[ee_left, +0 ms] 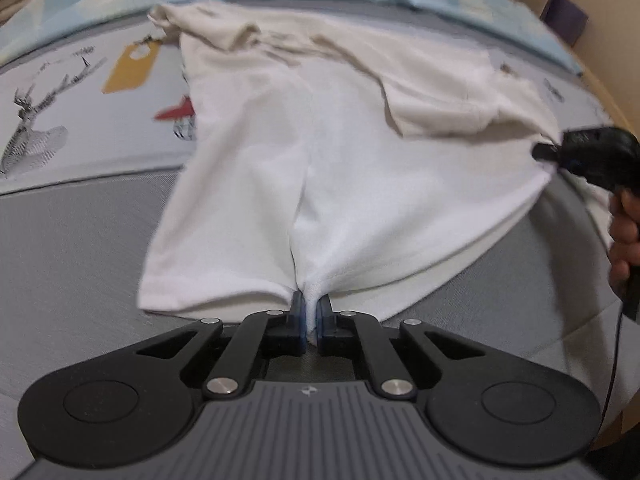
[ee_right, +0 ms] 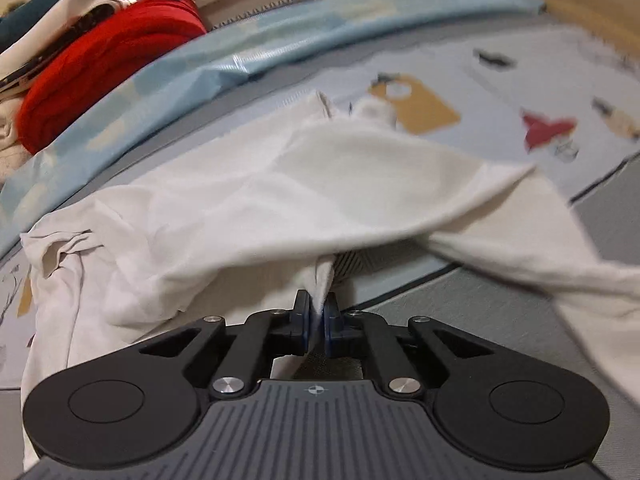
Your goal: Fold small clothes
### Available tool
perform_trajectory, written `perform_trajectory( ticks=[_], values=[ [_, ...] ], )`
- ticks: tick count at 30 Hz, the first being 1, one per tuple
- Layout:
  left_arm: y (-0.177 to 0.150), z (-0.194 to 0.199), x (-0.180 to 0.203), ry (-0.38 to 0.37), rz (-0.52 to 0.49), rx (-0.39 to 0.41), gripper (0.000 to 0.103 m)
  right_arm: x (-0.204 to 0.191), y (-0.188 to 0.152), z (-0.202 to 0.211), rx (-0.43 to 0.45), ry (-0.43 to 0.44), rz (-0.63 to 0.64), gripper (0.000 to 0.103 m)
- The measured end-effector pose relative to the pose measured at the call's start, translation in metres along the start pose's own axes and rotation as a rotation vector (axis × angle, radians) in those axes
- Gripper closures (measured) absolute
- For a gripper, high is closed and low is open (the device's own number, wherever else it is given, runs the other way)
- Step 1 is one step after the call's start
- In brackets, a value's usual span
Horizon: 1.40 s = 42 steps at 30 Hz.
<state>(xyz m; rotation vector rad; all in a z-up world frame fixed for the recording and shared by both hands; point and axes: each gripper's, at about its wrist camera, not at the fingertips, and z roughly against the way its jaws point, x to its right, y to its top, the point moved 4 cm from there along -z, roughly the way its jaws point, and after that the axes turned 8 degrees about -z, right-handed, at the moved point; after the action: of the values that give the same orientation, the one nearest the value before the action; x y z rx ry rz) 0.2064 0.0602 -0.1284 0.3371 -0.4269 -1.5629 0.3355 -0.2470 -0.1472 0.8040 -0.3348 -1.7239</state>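
The white T-shirt [ee_left: 340, 168] lies spread over the grey bedcover [ee_left: 72, 240], filling the middle of the left wrist view, its hem nearest that camera and its collar end bunched toward the top of the frame. At bottom centre there, the left gripper [ee_left: 311, 312] is closed tight on a pinch of hem. At the right edge of the same view the right gripper [ee_left: 540, 152] bites the shirt's side edge; its own camera shows the fingers clamped on a fold of lifted cloth [ee_right: 320, 296], with fabric draped across mid-frame. To fold well, I judge both pinches should travel together at equal height, keeping the edge taut so the layer lands flat. Farther off, the printed sheet [ee_right: 500, 92] and a red garment [ee_right: 100, 76] at upper left lie beyond.
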Motion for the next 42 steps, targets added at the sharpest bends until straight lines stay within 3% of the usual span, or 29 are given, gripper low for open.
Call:
perform_trajectory(
  ticks=[4,8,12,18,21,23,25,28,30,33,34,35,36,40,42],
  values=[
    [-0.001,0.027,-0.018,-0.020,0.013,0.048,0.099,-0.014,0.002,0.053,0.029,0.000,0.108,0.099],
    [-0.017,0.054,-0.032,-0.038,-0.030,0.046,0.099,-0.025,-0.031,0.108,-0.045,0.019,0.274,0.099],
    [-0.052,0.073,-0.040,-0.056,-0.155,-0.023,0.099,-0.021,-0.093,0.147,-0.178,0.018,0.415,0.099],
    [-0.117,0.093,-0.040,-0.166,-0.359,-0.160,0.099,-0.009,-0.166,0.170,-0.364,0.024,0.623,0.098],
    [-0.144,0.095,-0.027,-0.236,-0.503,-0.229,0.098,-0.004,-0.189,0.181,-0.448,0.063,0.725,0.098],
    [-0.149,0.097,-0.023,-0.269,-0.537,-0.239,0.094,-0.001,-0.193,0.188,-0.474,0.084,0.784,0.096],
    [-0.140,0.103,-0.028,-0.286,-0.503,-0.185,0.094,0.002,-0.185,0.195,-0.458,0.114,0.784,0.092],
    [-0.107,0.108,-0.048,-0.284,-0.327,-0.072,0.091,0.003,-0.156,0.208,-0.360,0.177,0.713,0.080],
    [-0.086,0.104,-0.062,-0.214,-0.223,-0.021,0.083,0.000,-0.141,0.214,-0.281,0.215,0.653,0.078],
    [-0.070,0.084,-0.070,-0.116,-0.159,-0.046,0.068,-0.009,-0.117,0.211,-0.165,0.239,0.596,0.071],
    [-0.068,0.075,-0.068,-0.091,-0.157,-0.057,0.058,-0.015,-0.115,0.209,-0.132,0.243,0.608,0.068],
    [-0.067,0.067,-0.065,-0.073,-0.157,-0.068,0.046,-0.019,-0.115,0.208,-0.119,0.253,0.635,0.061],
    [-0.066,0.056,-0.065,-0.054,-0.165,-0.087,0.044,-0.027,-0.121,0.203,-0.116,0.263,0.682,0.055],
    [-0.071,0.022,-0.073,0.003,-0.199,-0.132,0.043,-0.052,-0.160,0.174,-0.156,0.241,0.959,0.051],
    [-0.071,0.011,-0.074,0.014,-0.204,-0.146,0.048,-0.054,-0.179,0.159,-0.204,0.208,1.097,0.051]
  ],
)
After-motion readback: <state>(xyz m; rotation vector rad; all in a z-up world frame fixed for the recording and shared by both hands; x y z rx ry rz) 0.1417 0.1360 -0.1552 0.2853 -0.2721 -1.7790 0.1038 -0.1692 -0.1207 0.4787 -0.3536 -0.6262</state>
